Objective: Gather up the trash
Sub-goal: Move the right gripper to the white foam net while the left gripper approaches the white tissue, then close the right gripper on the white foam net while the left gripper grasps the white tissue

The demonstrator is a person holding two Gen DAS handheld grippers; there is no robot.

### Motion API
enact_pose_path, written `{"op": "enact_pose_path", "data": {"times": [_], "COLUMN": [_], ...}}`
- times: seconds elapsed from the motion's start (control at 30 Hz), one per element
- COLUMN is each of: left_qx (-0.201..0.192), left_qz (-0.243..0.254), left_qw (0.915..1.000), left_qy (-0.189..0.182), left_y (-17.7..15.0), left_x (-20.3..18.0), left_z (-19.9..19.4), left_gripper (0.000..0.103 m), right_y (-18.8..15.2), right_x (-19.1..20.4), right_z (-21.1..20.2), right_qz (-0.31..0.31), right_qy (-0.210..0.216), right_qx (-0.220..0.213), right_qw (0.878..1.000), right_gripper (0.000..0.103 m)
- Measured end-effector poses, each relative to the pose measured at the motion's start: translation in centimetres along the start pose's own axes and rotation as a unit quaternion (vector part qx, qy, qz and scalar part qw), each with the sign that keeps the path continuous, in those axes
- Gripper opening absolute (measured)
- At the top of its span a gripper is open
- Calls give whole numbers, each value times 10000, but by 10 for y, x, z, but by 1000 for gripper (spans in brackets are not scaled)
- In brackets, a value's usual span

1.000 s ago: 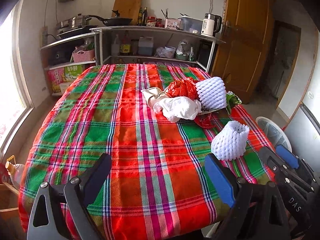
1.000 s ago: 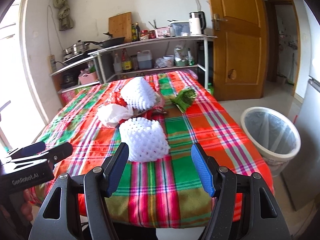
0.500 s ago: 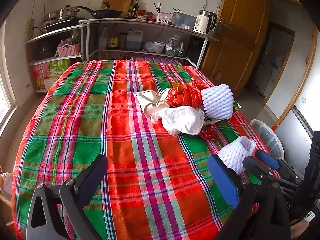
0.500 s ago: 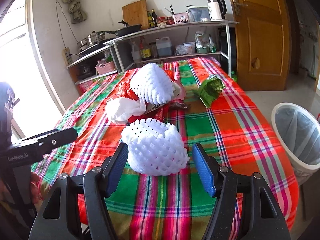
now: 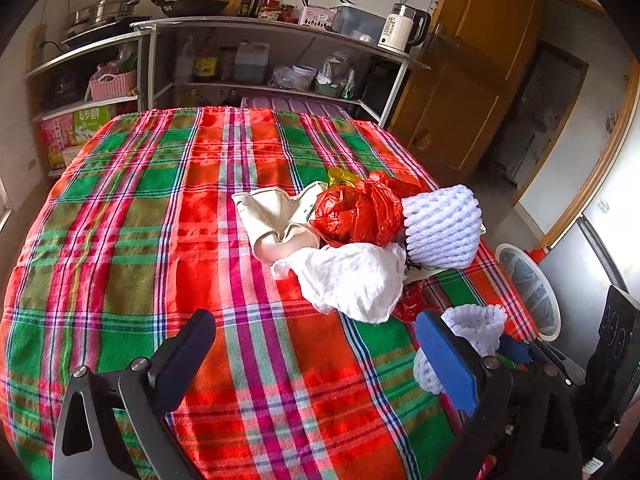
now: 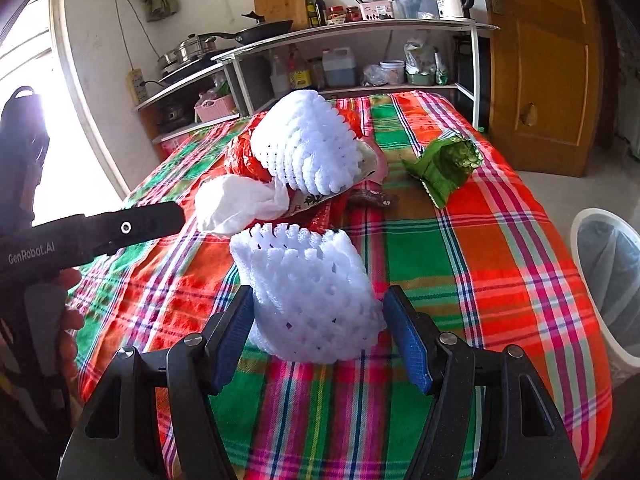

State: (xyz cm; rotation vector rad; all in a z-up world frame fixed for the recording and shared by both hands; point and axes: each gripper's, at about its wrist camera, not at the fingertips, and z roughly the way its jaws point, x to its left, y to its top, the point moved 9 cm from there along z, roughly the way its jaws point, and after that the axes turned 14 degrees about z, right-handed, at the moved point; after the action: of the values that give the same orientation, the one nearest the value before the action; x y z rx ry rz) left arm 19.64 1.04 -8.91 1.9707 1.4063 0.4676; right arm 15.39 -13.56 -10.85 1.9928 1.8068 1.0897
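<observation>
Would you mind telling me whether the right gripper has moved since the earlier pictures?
Yes. The right gripper has closed in on the near foam net, which now sits between its fingers; the table edge has dropped lower in view.

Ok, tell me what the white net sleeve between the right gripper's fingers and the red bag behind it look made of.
White net sleeve: likely soft foam mesh, matte, judging by its puffy open lattice. Red bag: probably thin plastic film, glossy and crinkled.
</observation>
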Motion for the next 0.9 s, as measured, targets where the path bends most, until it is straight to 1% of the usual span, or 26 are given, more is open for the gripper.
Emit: {"op": "enact_pose_path", "data": {"times": [0.07,0.1,0.13,0.17,0.23,0.43,0.53,0.63,0.7,0.73,0.77,0.8,0.9], "left_qx": [41,49,40,53,85,89,152,251,282,314,343,365,380], "left_qz": [55,38,31,40,114,84,67,95,131,139,109,69,50], "left_qw": [9999,9999,10000,10000,9998,9998,9997,9994,9992,9992,9991,9990,9990], "left_qy": [76,92,65,52,146,165,186,220,232,212,218,231,229], "left_y": [4,5,7,8,11,19,21,22,21,20,19,19,18], "left_x": [1,1,1,1,1,1,1,1,0,-1,-1,0,1], "left_z": [6,8,10,11,15,22,26,32,35,38,40,42,46], "left_gripper": [101,101,101,101,101,101,101,97,97,95,90,88,86], "right_y": [0,2,3,5,7,10,12,14,15,16,16,16,17], "right_x": [-1,-3,-4,-5,-7,-9,-12,-17,-19,-19,-19,-20,-21], "right_z": [0,-1,-1,0,-1,-2,-4,-7,-7,-7,-8,-8,-6], "right_qz": [58,95,109,117,151,129,172,203,235,238,235,233,278], "right_qy": [93,128,155,183,240,325,317,283,281,278,265,265,267], "right_qx": [43,29,19,27,41,46,14,-43,-46,-54,-66,-72,-52], "right_qw": [9999,9999,9998,9998,9996,9994,9993,9994,9993,9993,9994,9994,9992], "right_gripper": [66,63,54,50,41,29,25,25,25,25,25,25,25]}}
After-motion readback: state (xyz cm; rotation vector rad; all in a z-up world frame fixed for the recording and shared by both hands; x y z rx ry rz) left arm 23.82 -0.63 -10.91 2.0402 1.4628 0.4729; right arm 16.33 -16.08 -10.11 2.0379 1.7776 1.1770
